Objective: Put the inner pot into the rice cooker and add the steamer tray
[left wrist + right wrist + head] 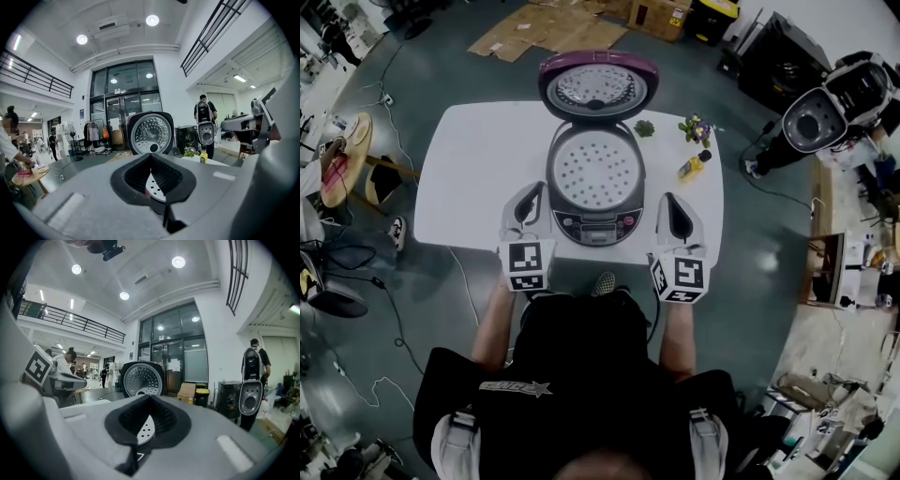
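Both claws were closed and empty. The left claw (532, 192) and the right claw (670, 200) lay low at the near edge of the tabletop (478, 178), one on each side of the rice cooker (595, 223) and not touching it.

The loading looked done, so the sensible step was a check. The steamer tray (594, 171) should sit flat all round the rim. If it needed a nudge, a claw should come in from above, clear of the raised lid (598, 86).

The tray, white and perforated, filled the mouth of the cooker. The inner pot was hidden beneath it, so I took it to be seated but could not see it. The tray held nothing. A yellow bottle (694, 166) and two little plants (644, 127) stood on the tabletop, well clear on the right.
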Demonstrator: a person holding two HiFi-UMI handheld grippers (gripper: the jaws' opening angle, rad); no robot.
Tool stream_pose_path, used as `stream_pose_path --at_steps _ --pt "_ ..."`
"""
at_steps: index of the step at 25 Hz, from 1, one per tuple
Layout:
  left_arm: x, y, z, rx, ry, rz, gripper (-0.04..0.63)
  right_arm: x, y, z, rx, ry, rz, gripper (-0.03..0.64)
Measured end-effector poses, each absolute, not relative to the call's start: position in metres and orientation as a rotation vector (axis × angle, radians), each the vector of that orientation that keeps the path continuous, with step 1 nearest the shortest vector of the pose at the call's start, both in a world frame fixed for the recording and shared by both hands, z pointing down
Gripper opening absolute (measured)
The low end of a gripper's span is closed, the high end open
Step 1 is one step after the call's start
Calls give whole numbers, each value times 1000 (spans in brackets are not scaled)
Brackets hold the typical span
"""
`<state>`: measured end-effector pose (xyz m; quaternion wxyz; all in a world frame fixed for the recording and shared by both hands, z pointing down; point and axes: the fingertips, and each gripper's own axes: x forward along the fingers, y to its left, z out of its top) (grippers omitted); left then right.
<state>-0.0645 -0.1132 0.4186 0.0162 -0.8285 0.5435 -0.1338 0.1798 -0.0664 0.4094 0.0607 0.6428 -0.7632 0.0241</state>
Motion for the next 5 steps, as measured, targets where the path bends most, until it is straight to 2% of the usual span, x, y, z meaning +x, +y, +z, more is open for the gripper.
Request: stream_pose_path --at_steps 5 --pt "-63 -114 420 -2576 1692 -412 11 182 -67 410 1946 -2306 71 6"
